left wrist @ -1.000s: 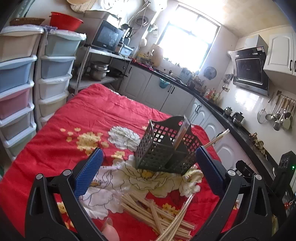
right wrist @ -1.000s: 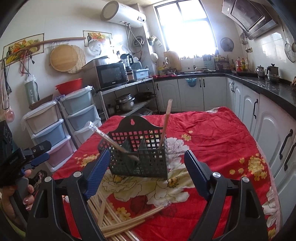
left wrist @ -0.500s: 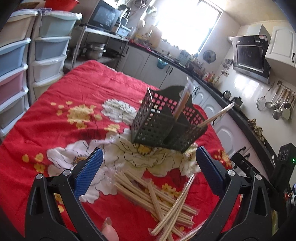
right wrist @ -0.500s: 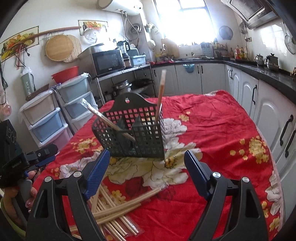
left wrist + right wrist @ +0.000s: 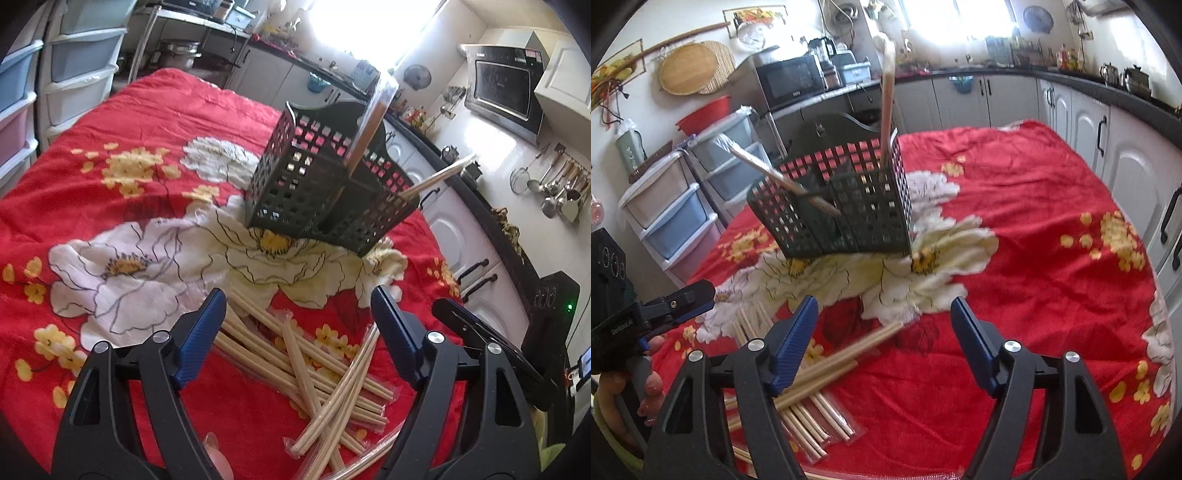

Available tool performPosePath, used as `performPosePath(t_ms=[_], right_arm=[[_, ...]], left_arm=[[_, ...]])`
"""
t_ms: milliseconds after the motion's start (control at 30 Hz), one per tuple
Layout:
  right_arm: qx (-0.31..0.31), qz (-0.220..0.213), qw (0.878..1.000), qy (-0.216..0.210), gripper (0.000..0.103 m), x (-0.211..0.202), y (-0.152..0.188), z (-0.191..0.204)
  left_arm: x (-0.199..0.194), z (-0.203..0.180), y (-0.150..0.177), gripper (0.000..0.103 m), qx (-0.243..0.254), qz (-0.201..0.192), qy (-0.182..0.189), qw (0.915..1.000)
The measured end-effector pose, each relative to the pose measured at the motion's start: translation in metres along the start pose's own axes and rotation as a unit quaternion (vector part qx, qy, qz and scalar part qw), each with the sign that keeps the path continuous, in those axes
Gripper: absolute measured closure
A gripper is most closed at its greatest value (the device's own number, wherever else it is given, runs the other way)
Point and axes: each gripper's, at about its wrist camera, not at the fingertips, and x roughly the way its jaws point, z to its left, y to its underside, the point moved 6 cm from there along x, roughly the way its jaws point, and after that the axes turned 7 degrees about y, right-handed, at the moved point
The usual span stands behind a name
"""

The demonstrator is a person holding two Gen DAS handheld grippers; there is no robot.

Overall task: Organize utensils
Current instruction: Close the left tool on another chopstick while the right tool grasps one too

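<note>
A black mesh utensil basket (image 5: 325, 188) (image 5: 838, 206) stands on the red flowered tablecloth (image 5: 147, 122) (image 5: 1034, 229). Inside it, one wrapped chopstick pair (image 5: 369, 122) (image 5: 886, 110) is upright and another (image 5: 436, 177) (image 5: 775, 173) leans out. A loose pile of wrapped chopsticks (image 5: 306, 362) (image 5: 812, 373) lies in front of the basket. My left gripper (image 5: 297, 295) hangs over the pile, its jaws closing, with chopsticks below the gap and nothing pressed. My right gripper (image 5: 884, 302) hovers at the pile's right end, also closing on nothing.
Stacked plastic drawers (image 5: 74, 74) (image 5: 665, 206) stand beyond the table's left side. White kitchen cabinets (image 5: 1126, 177) and a dark counter run along the right. A hand (image 5: 646, 391) holds the left gripper's handle at the left edge of the right wrist view.
Both grippers have sunk and tipped downward toward the chopstick pile, which now fills the lower part of each view. Both pairs of jaws stand narrower than before.
</note>
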Motion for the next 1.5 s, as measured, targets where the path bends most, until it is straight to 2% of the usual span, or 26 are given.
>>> performPosePath(t_ms=[100, 167, 233, 333, 400, 800, 867, 1033, 1233, 1367, 1433, 1500], right_arm=[[0.003, 0.016, 1.000, -0.003, 0.037, 0.008, 0.006, -0.001], [0.005, 0.028, 1.000, -0.004, 0.041, 0.013, 0.010, -0.001], [0.005, 0.039, 0.999, -0.007, 0.048, 0.018, 0.013, -0.001], [0.007, 0.055, 0.998, -0.012, 0.054, 0.024, 0.018, -0.001], [0.012, 0.065, 0.998, -0.016, 0.057, 0.029, 0.020, 0.000], [0.075, 0.121, 0.989, -0.031, 0.060, 0.065, 0.023, -0.007], [0.086, 0.124, 0.988, -0.035, 0.062, 0.068, 0.021, -0.008], [0.116, 0.129, 0.984, -0.037, 0.078, 0.075, 0.017, -0.015], [0.150, 0.128, 0.979, -0.044, 0.092, 0.082, 0.013, -0.024], [0.169, 0.123, 0.977, -0.050, 0.094, 0.083, 0.009, -0.028], [0.177, 0.117, 0.976, -0.053, 0.095, 0.082, 0.007, -0.030], [0.182, 0.111, 0.975, -0.054, 0.095, 0.080, 0.003, -0.032]], left_arm=[[0.006, 0.000, 0.004, 0.036, -0.001, 0.012, 0.004, 0.9999], [0.012, 0.001, 0.008, 0.039, -0.008, 0.023, 0.020, 0.9995], [0.017, 0.003, 0.011, 0.045, -0.018, 0.036, 0.032, 0.9987], [0.024, 0.006, 0.016, 0.055, -0.020, 0.049, 0.028, 0.9982], [0.029, 0.007, 0.018, 0.058, -0.021, 0.058, 0.025, 0.9978], [0.047, 0.004, 0.021, 0.061, -0.004, 0.088, 0.000, 0.9961], [0.050, 0.005, 0.022, 0.064, -0.004, 0.093, -0.006, 0.9956], [0.056, 0.009, 0.024, 0.072, -0.008, 0.101, -0.013, 0.9948], [0.058, 0.009, 0.024, 0.075, -0.004, 0.104, -0.020, 0.9943], [0.061, 0.010, 0.024, 0.081, -0.003, 0.106, -0.025, 0.9940], [0.062, 0.012, 0.024, 0.089, -0.006, 0.106, -0.026, 0.9940], [0.062, 0.015, 0.024, 0.092, -0.010, 0.105, -0.027, 0.9940]])
